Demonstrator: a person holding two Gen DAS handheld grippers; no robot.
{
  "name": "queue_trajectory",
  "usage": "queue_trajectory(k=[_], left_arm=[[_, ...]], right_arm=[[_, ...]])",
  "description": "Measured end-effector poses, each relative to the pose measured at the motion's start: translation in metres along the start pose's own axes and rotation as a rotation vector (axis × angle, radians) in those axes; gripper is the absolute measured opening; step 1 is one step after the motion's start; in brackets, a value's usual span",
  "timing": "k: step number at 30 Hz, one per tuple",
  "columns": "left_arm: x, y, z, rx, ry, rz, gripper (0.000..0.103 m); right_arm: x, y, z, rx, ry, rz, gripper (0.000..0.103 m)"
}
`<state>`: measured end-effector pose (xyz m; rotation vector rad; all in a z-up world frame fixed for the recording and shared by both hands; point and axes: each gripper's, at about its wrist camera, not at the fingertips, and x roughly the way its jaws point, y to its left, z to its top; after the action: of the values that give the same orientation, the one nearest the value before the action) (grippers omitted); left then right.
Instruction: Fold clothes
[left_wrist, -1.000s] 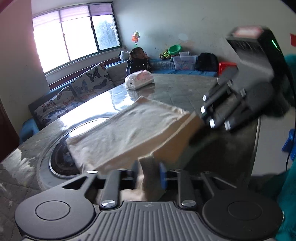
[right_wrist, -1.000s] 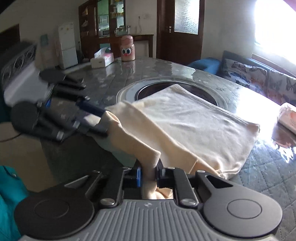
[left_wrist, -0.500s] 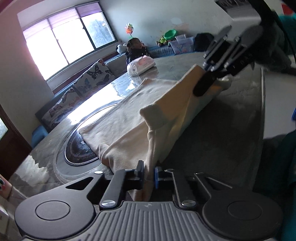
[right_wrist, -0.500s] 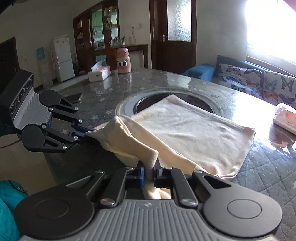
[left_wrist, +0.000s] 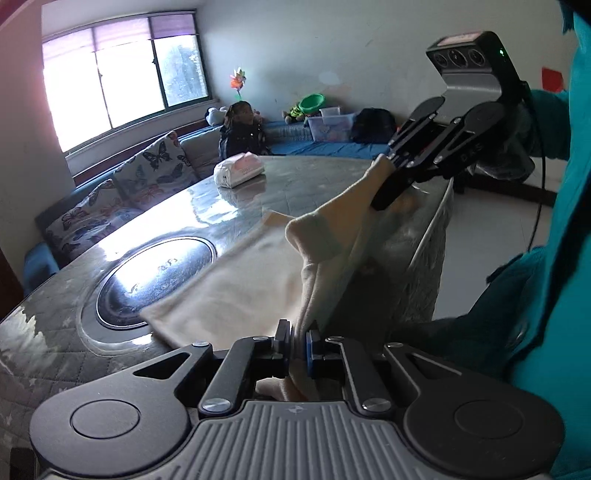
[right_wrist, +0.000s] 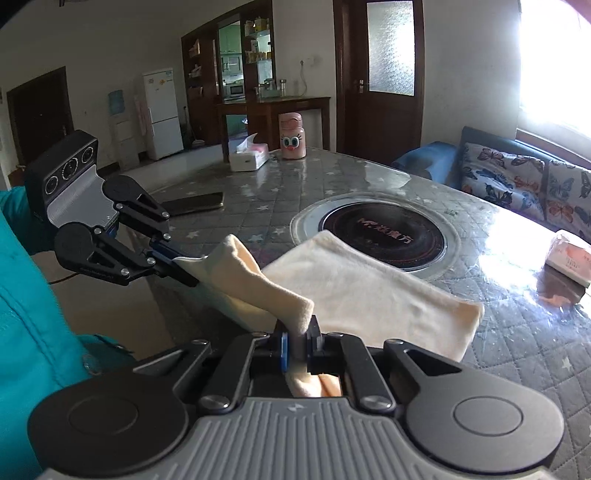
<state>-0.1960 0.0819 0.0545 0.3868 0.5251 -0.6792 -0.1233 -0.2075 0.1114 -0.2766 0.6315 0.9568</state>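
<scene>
Quilt-patterned table (right_wrist: 369, 177) with inset round hob (right_wrist: 384, 234). Left claw (left_wrist: 298, 341) and right claw (right_wrist: 297, 345) each pinch a near corner of the cream garment (right_wrist: 369, 291), its far part lying flat. Carry both corners forward level, aligning edges.

Facing close wrist views, shared cloth (left_wrist: 258, 284)

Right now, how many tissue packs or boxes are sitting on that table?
2. A white tissue box beside the pink bottle at the far edge, and a soft tissue pack at the right edge. Others may be hidden.
</scene>
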Motion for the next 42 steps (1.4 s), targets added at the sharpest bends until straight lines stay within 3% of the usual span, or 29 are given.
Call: queue_trajectory(k=[9,16,20,21,23,26,29,34,36,42], left_arm=[[0.047,0.057,0.026,-0.046,-0.023,0.058,0.009],[0.114,0.108,0.034,-0.081,0.038,0.102,0.009],[0.156,0.129,0.023,-0.164,0.092,0.165,0.012],[0.162,0.133,0.02,-0.19,0.103,0.178,0.012],[0.17,0.139,0.014,-0.236,0.12,0.2,0.015],[0.17,0.143,0.01,-0.269,0.118,0.214,0.018],[0.17,0.145,0.01,-0.281,0.117,0.226,0.023],[0.172,0.148,0.015,-0.314,0.114,0.254,0.031],[0.17,0.15,0.018,-0.321,0.118,0.298,0.031],[0.152,0.153,0.027,-0.365,0.083,0.359,0.03]], right_arm=[[0.027,-0.042,0.035,-0.018,-0.002,-0.05,0.008],[0.089,-0.096,0.062,-0.025,0.041,-0.096,0.008],[0.138,-0.122,0.053,0.046,0.054,-0.154,0.011],[0.144,-0.125,0.05,0.058,0.051,-0.172,0.019],[0.16,-0.133,0.037,0.102,0.045,-0.226,0.022],[0.153,-0.142,0.023,0.198,0.01,-0.267,0.022],[0.131,-0.136,0.014,0.21,-0.016,-0.292,0.022],[0.117,-0.127,-0.011,0.222,0.024,-0.242,0.02],[0.117,-0.13,-0.02,0.248,0.047,-0.265,0.02],[0.095,-0.146,-0.025,0.335,-0.029,-0.32,0.02]])
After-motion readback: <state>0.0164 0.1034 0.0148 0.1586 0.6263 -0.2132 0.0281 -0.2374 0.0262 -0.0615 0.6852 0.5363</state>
